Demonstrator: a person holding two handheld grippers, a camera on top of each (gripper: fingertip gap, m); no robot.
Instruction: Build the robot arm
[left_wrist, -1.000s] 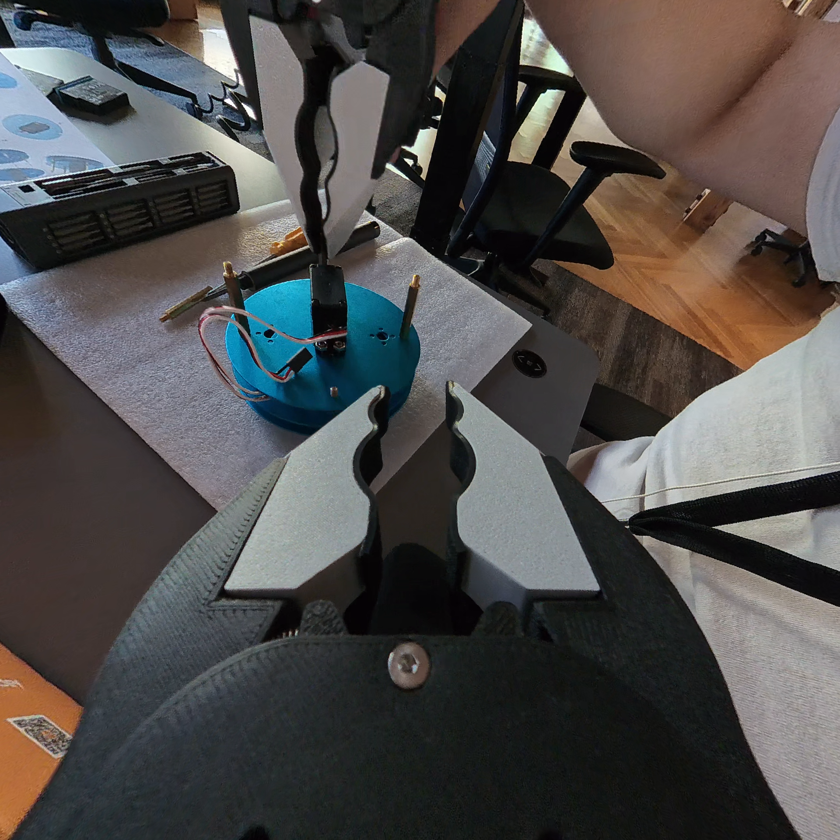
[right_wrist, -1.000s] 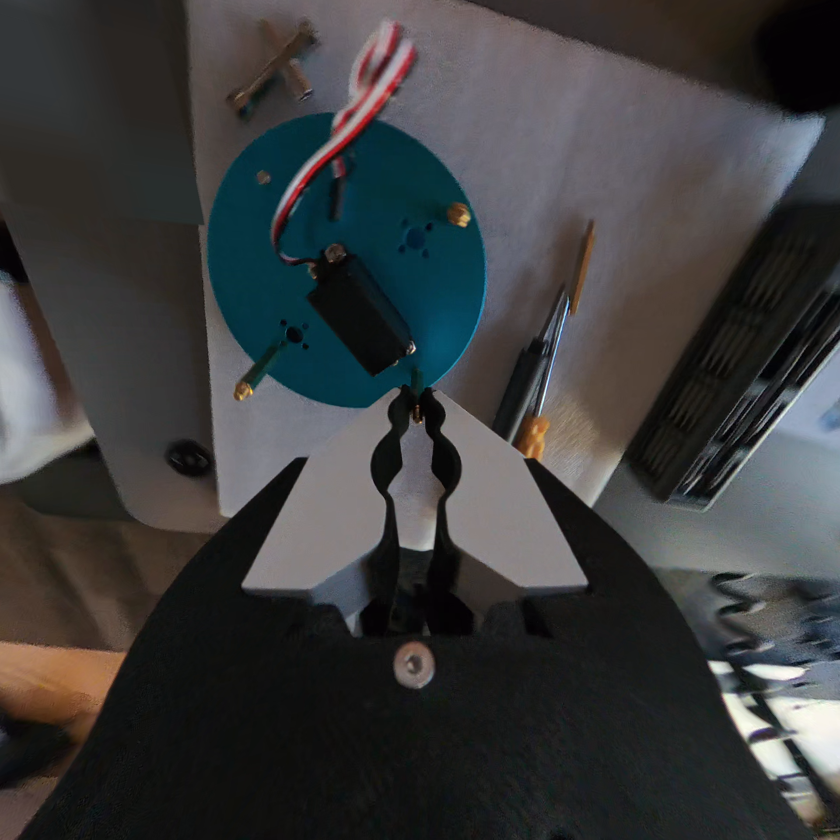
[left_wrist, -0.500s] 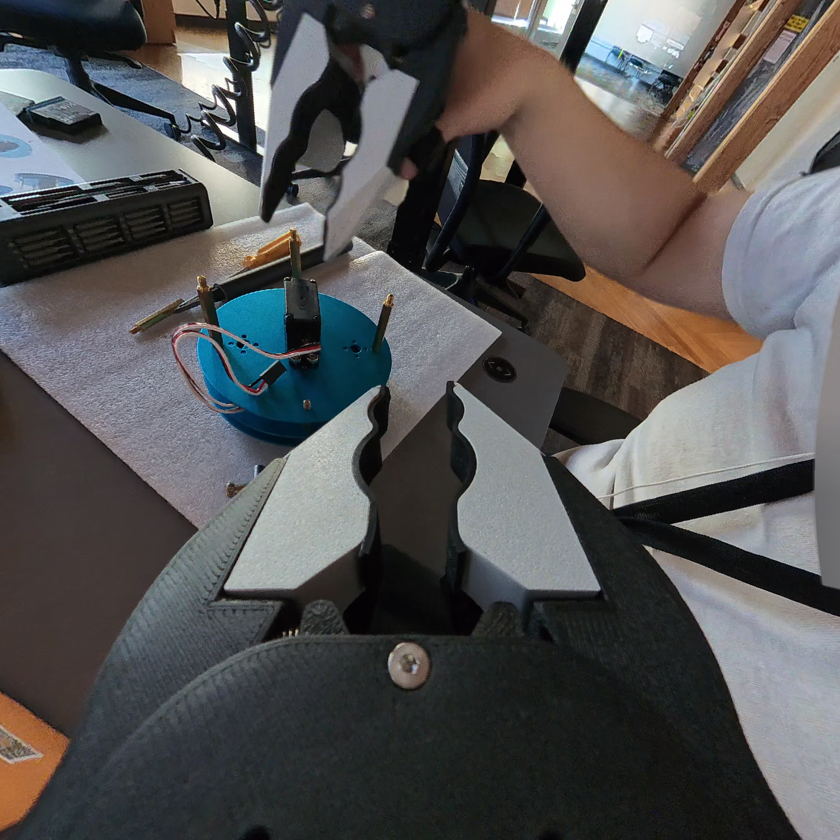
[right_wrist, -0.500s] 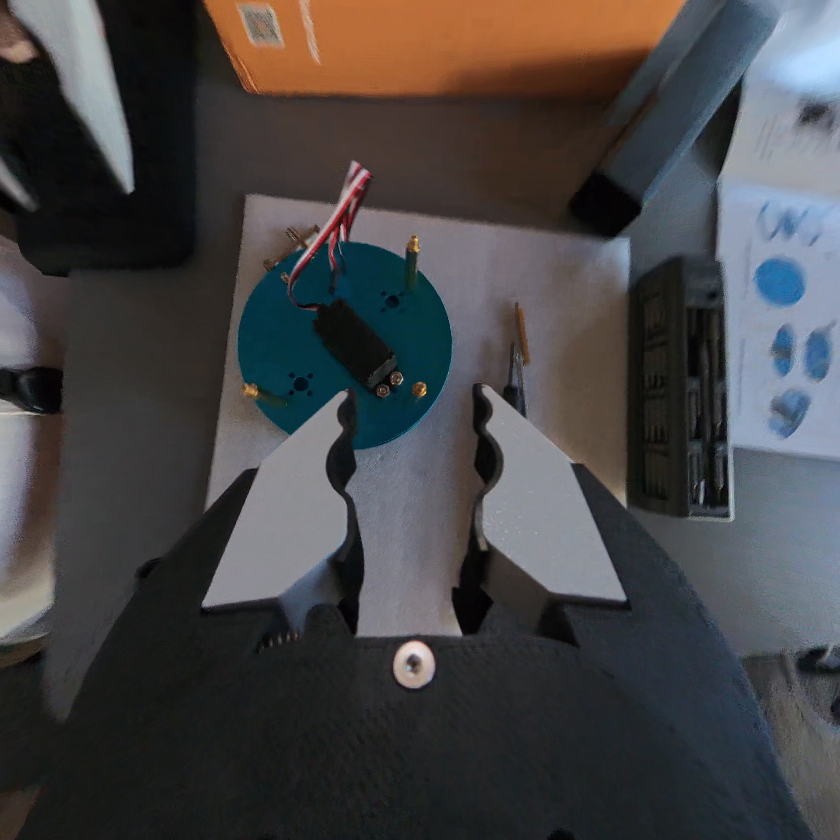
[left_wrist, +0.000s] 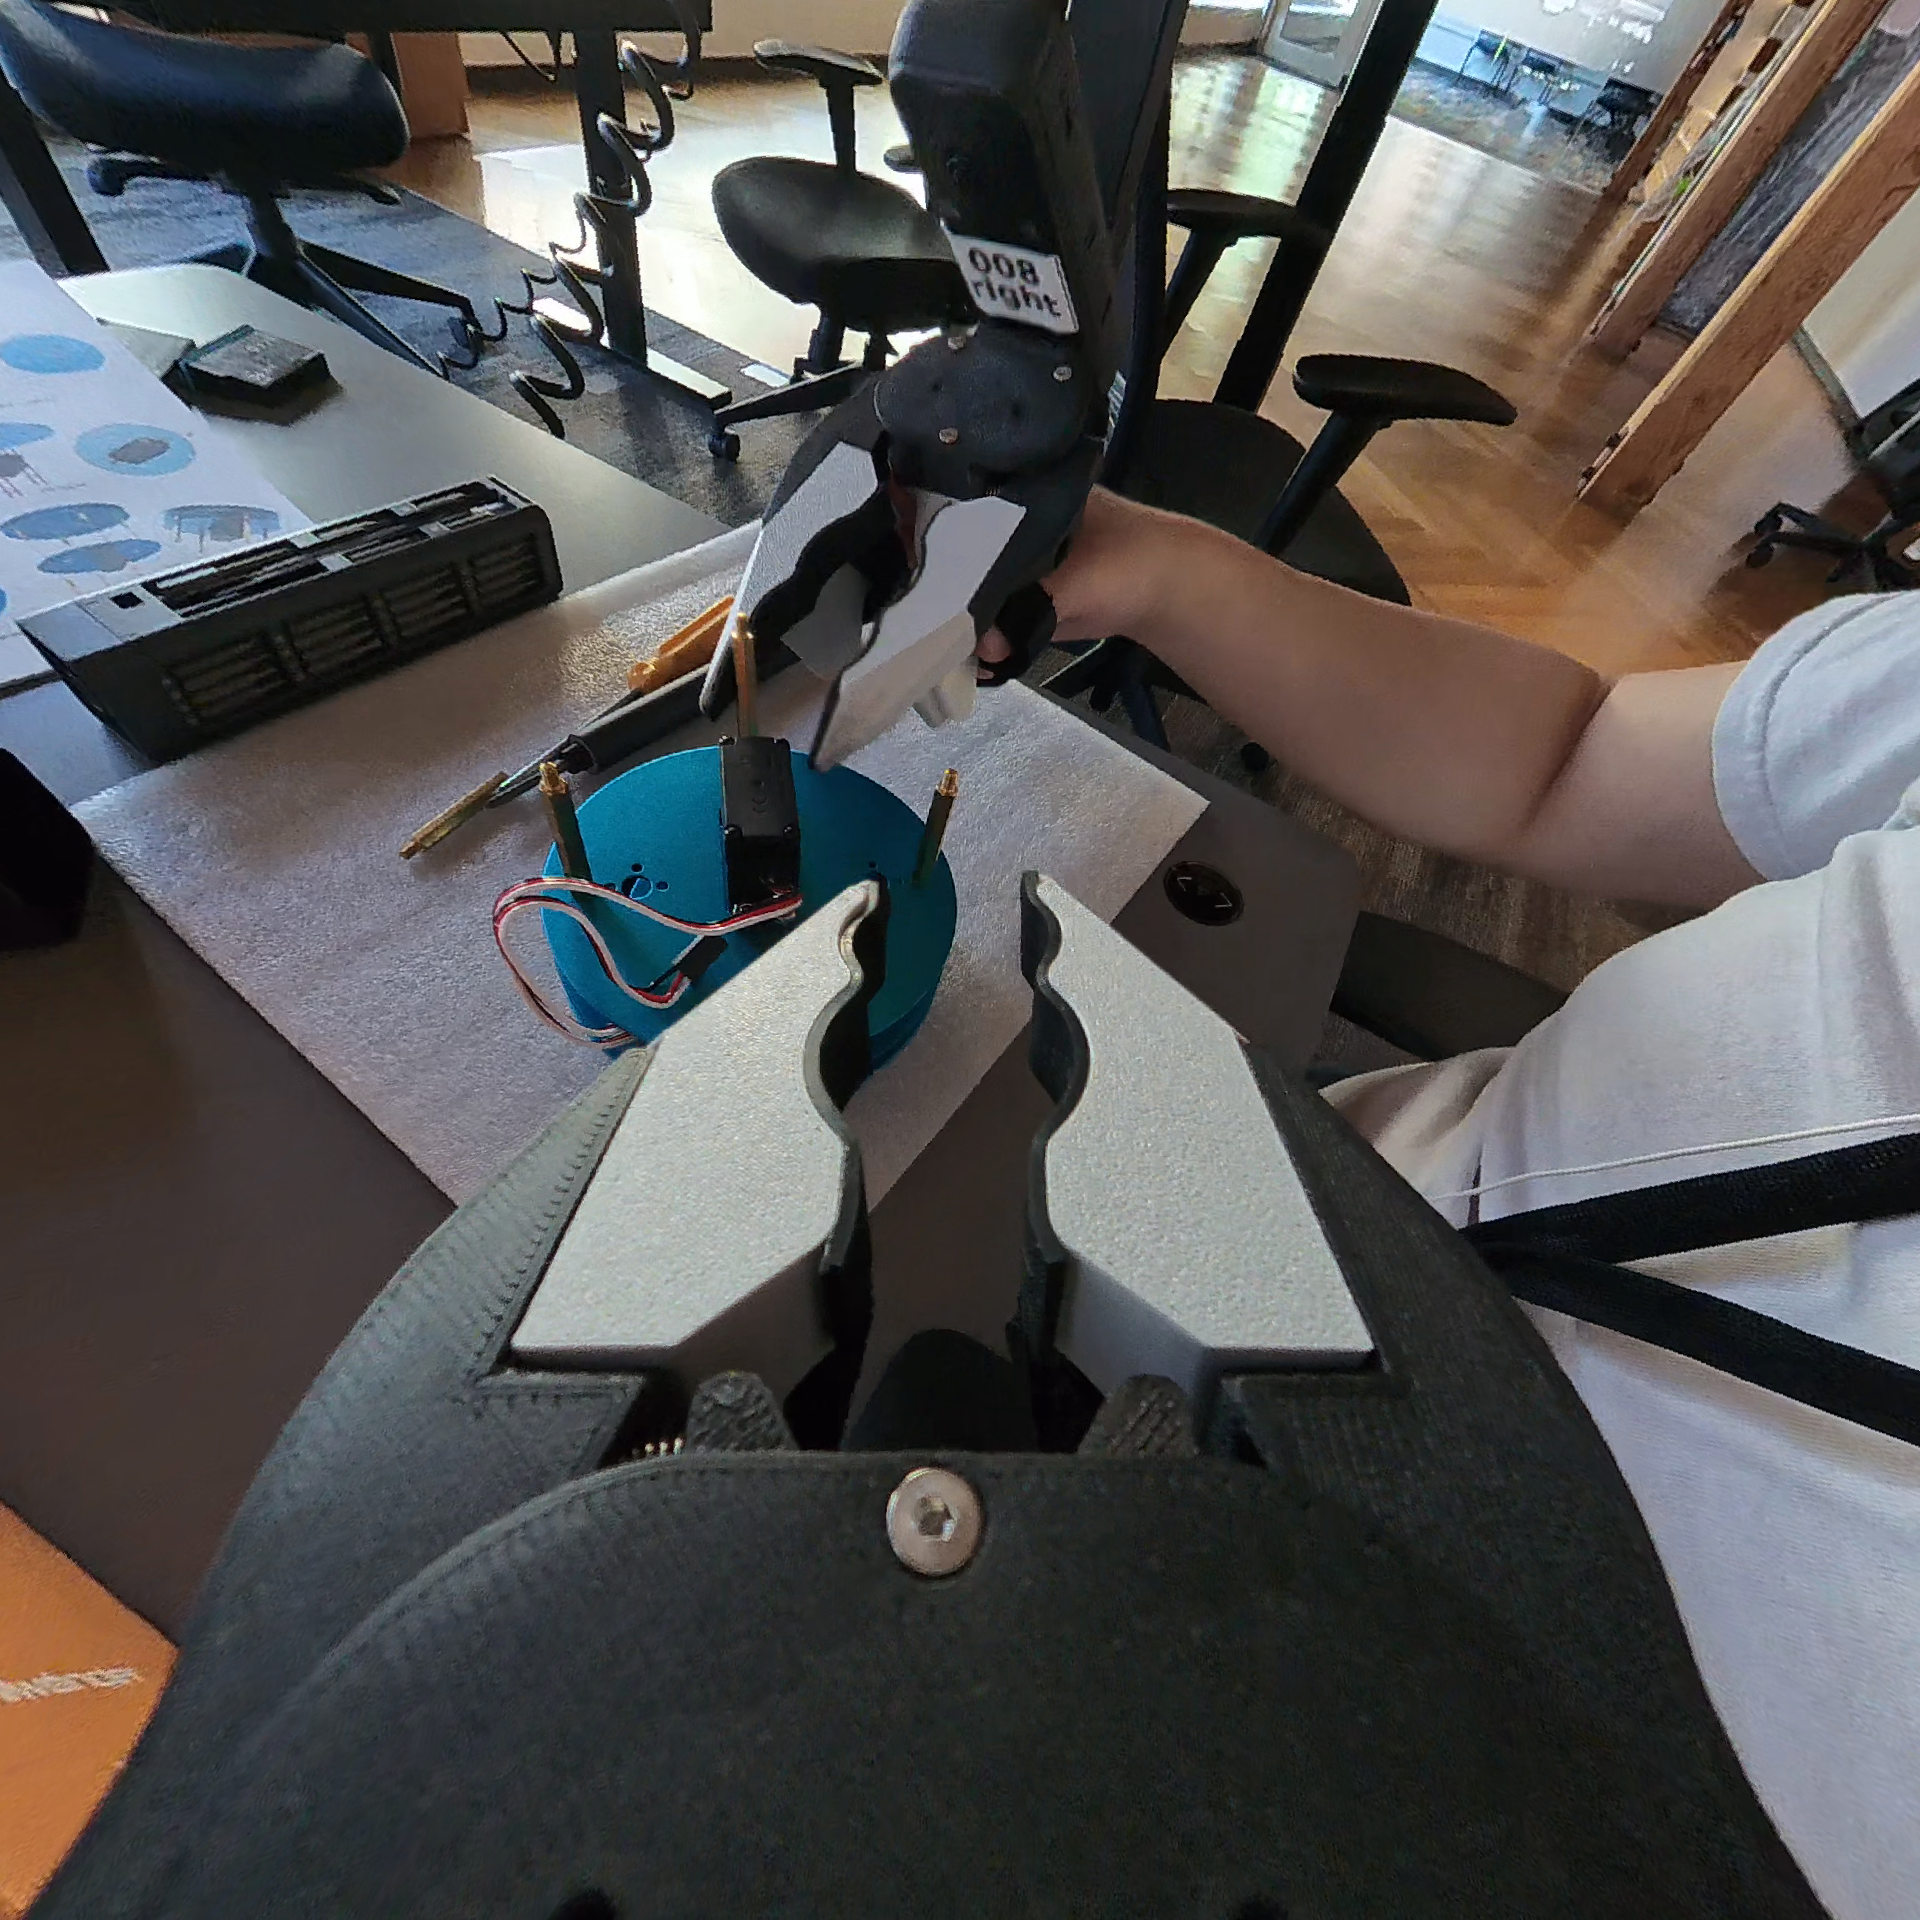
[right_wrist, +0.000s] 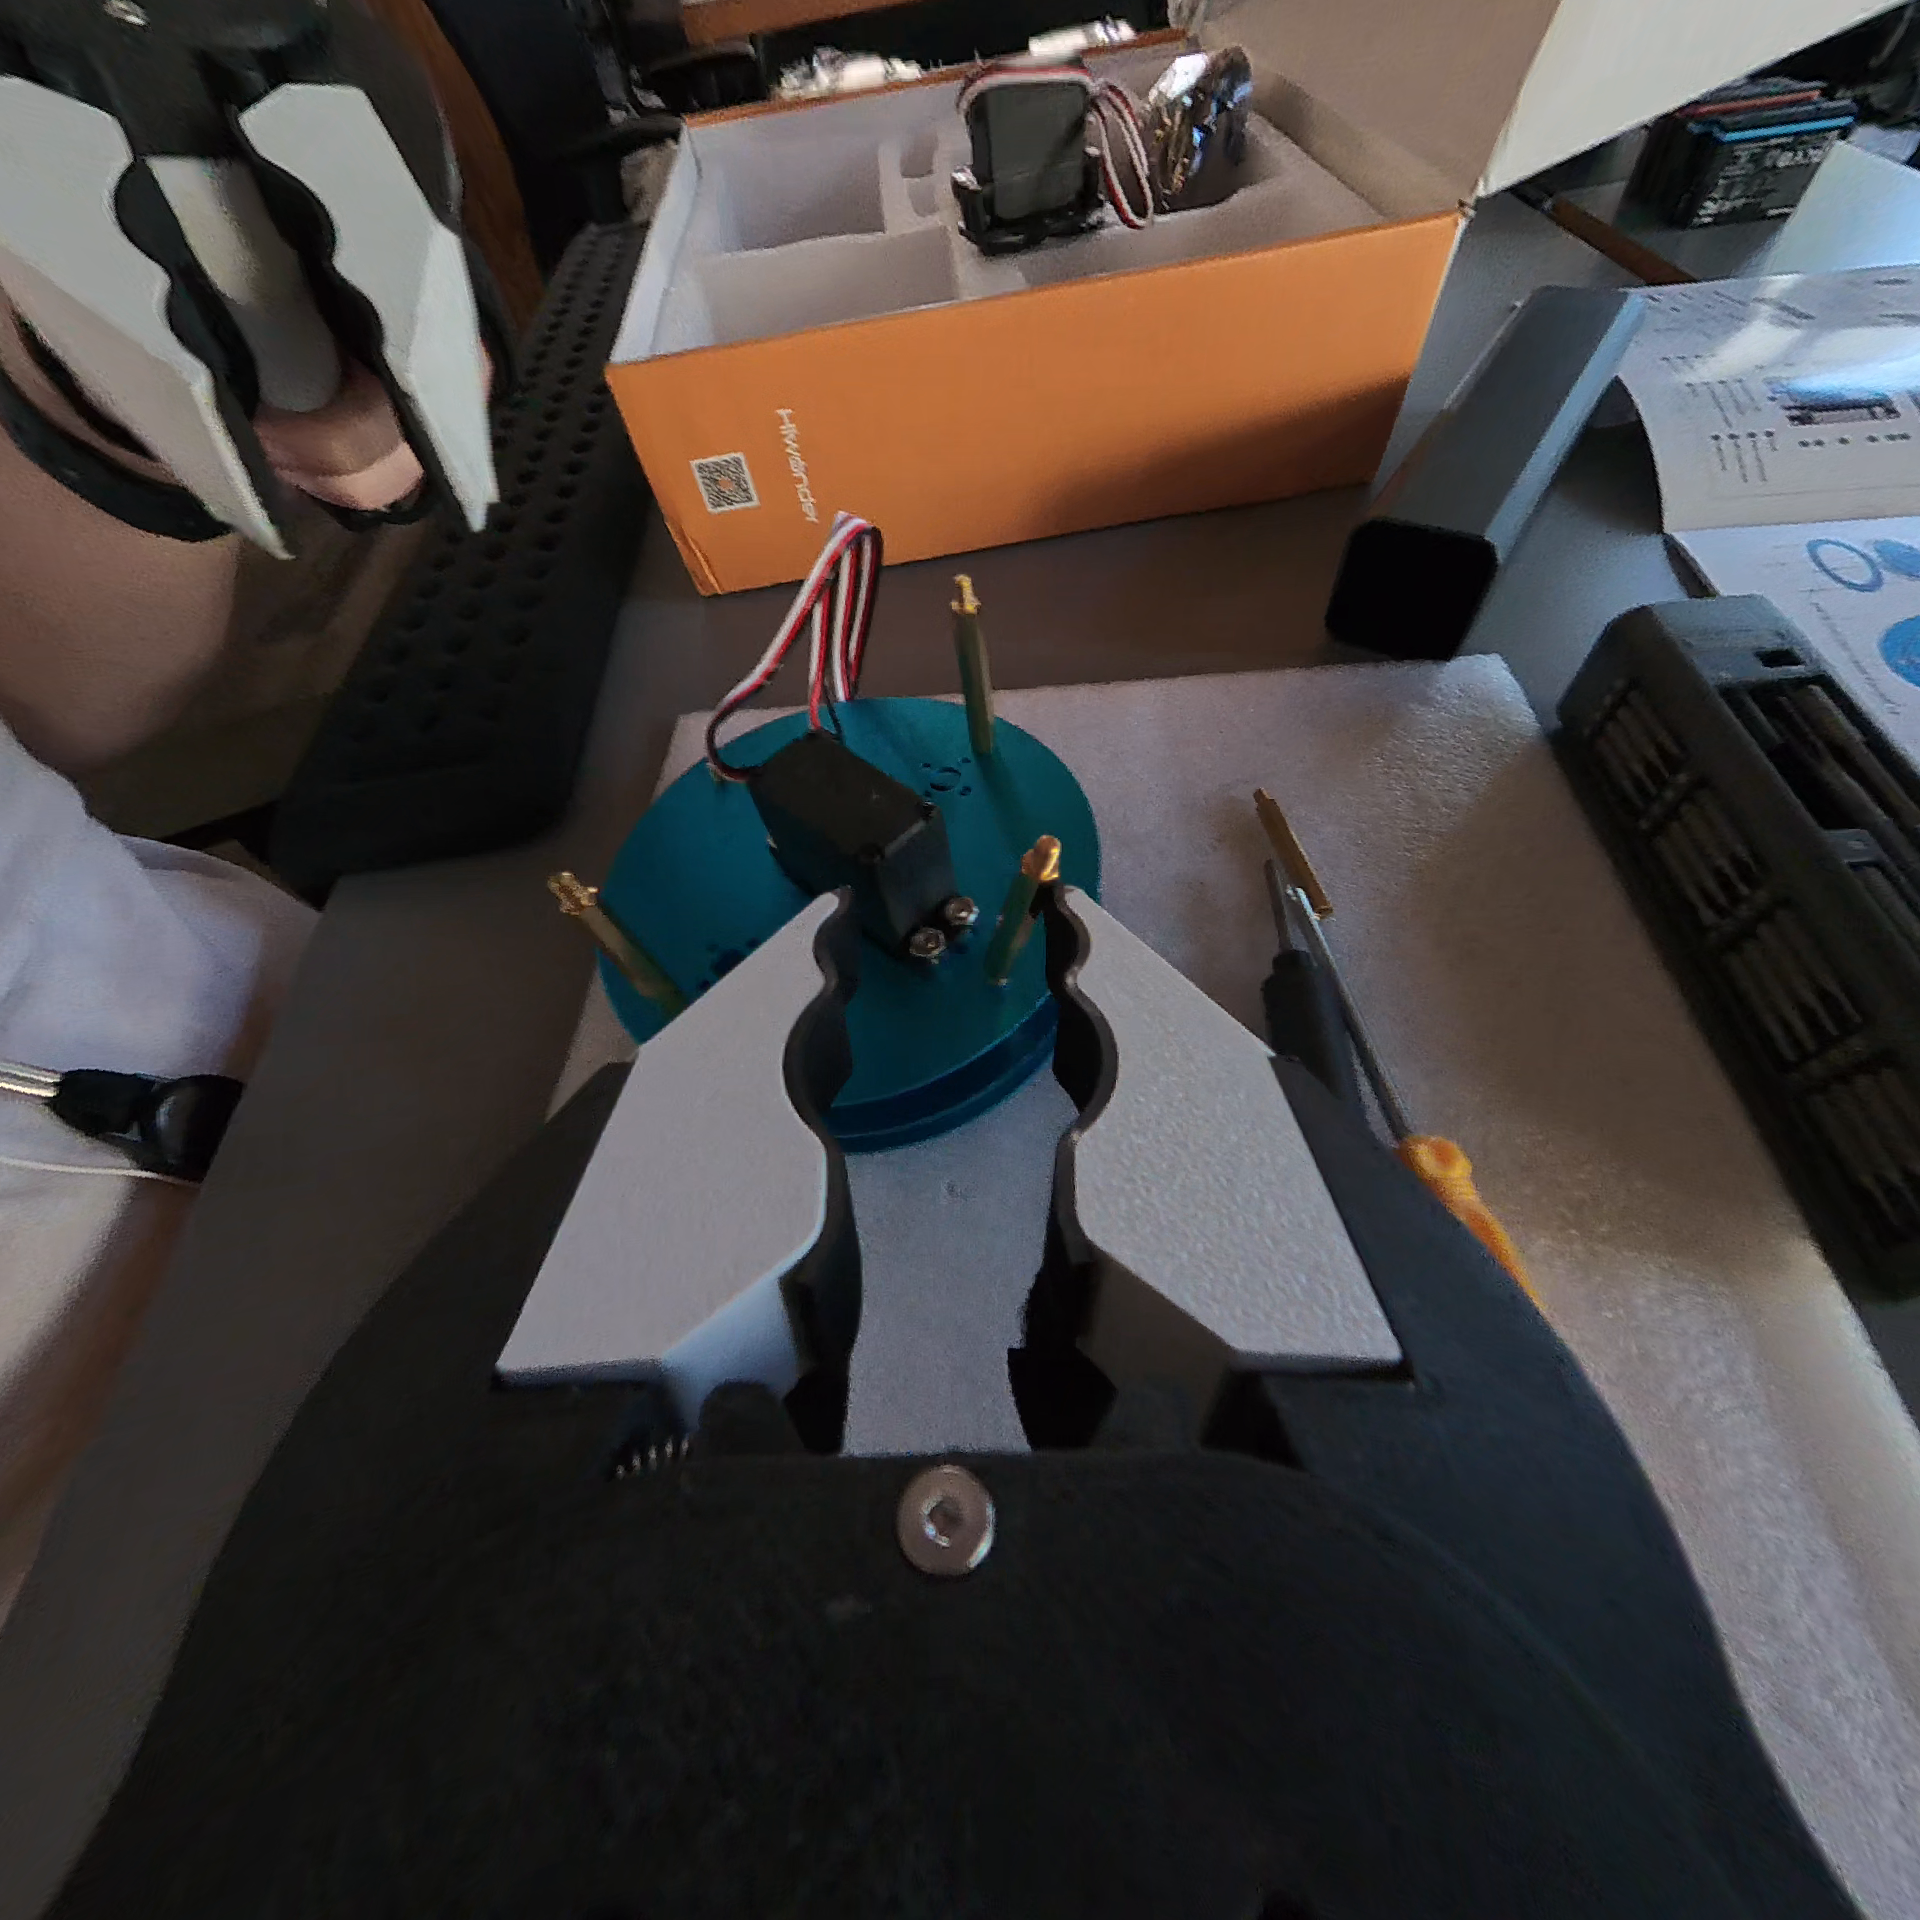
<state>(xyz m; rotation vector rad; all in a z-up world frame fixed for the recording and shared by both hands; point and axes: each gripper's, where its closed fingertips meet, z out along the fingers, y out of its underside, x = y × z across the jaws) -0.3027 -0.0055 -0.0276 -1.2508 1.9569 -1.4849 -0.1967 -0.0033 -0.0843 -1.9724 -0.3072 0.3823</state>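
Brass standoff (right_wrist: 1023, 909) on the blue disc (right_wrist: 717, 894) stands just inside the empty, parted right gripper (right_wrist: 940, 914); left gripper (left_wrist: 945, 899) hangs nearby, also parted and empty.

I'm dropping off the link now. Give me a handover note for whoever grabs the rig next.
Left claw: open, empty, held back from the blue disc near its edge.
Right claw: open, empty, low over the disc's near side; its right fingertip is close to the nearest brass standoff.
On the disc: black servo with its wire looped off, and three standoffs upright.
On the foam mat: one loose standoff lying flat beside the screwdriver.
Nothing is gripped.
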